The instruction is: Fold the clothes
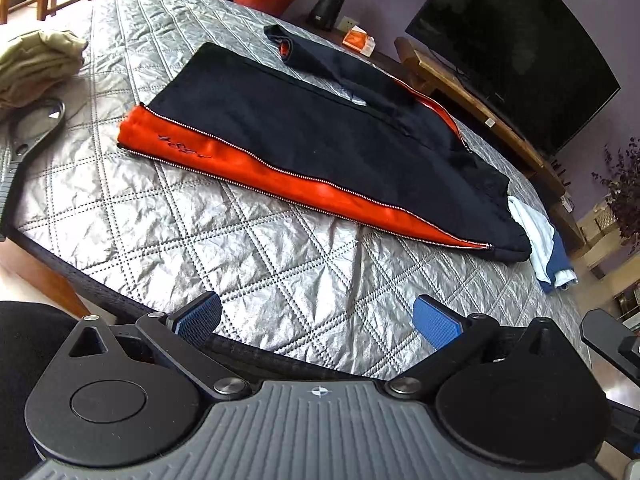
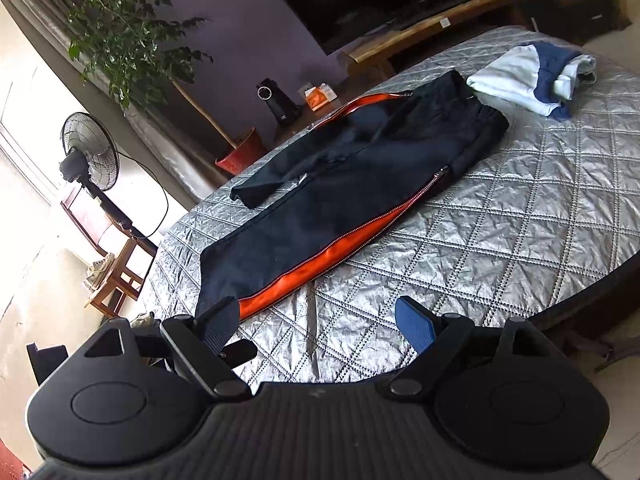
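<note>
A black zip jacket (image 1: 320, 132) with orange lining lies flat on the silver quilted bed (image 1: 248, 248), its zipper edge folded open and one sleeve laid across the top. My left gripper (image 1: 316, 320) hovers open over the bare quilt, short of the zipper edge, with nothing between its blue pads (image 1: 436, 324). In the right wrist view the jacket (image 2: 340, 192) runs away from me lengthwise. My right gripper (image 2: 316, 320) is open at its near end. Its left finger (image 2: 218, 318) sits beside the jacket's orange corner without gripping it.
A rumpled olive garment (image 1: 36, 64) lies at the far left of the bed. A white and blue garment (image 2: 532, 76) sits past the jacket's far end. Beyond the bed stand a TV (image 1: 520, 48) on a wooden bench, a potted plant (image 2: 132, 40) and a floor fan (image 2: 90, 158).
</note>
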